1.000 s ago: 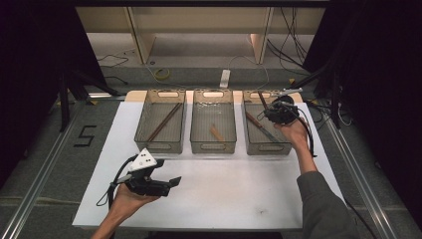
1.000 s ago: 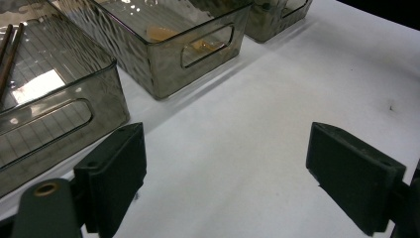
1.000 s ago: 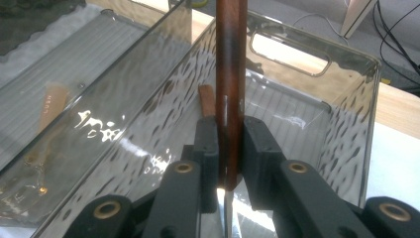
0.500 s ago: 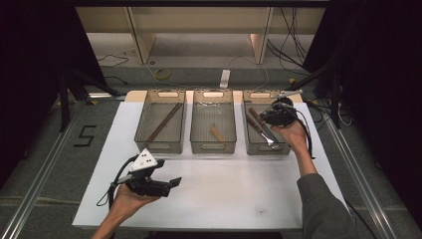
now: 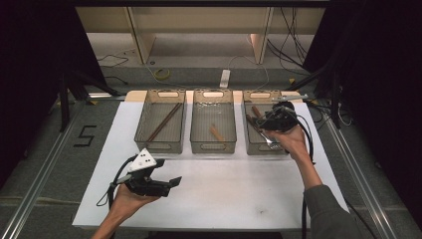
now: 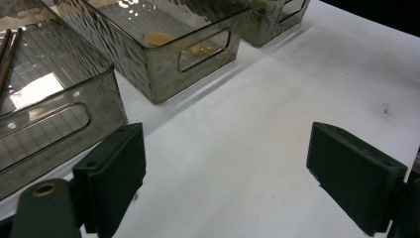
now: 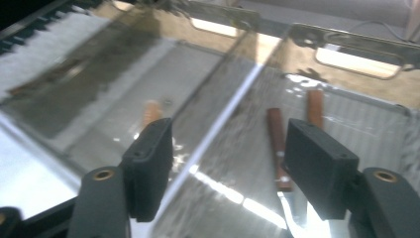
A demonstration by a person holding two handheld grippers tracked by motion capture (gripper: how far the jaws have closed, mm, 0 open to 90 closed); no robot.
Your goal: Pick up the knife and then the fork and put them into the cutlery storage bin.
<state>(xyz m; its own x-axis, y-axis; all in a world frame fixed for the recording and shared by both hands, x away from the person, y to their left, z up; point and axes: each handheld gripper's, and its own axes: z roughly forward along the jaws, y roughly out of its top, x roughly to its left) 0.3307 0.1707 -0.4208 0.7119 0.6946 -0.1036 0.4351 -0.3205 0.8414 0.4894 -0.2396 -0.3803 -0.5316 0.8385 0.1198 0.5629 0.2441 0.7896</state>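
Note:
Three clear bins stand in a row at the table's far side. Over the right bin (image 5: 260, 94) a hand holds my right gripper (image 5: 260, 122) (image 7: 228, 144). Its jaws have just been opening and nothing is between them. Under them lies a knife with a brown handle (image 7: 277, 144) (image 5: 266, 138), and beside it a second brown handle (image 7: 315, 106). My left gripper (image 5: 171, 183) (image 6: 225, 148) hovers low over the white table near its front left, jaws open and empty, pointing toward the bins.
The left bin (image 5: 160, 144) (image 6: 59, 119) holds long brown sticks (image 5: 164, 121). The middle bin (image 5: 213, 147) (image 6: 198, 49) holds a short wooden piece (image 5: 217, 133) (image 7: 151, 111). The white table (image 5: 239, 184) spreads in front of the bins. Cables lie on the floor behind.
The right gripper's jaws have opened and the hand has drawn back a little along the right bin; the knife now lies free in that bin. The left gripper has stayed put.

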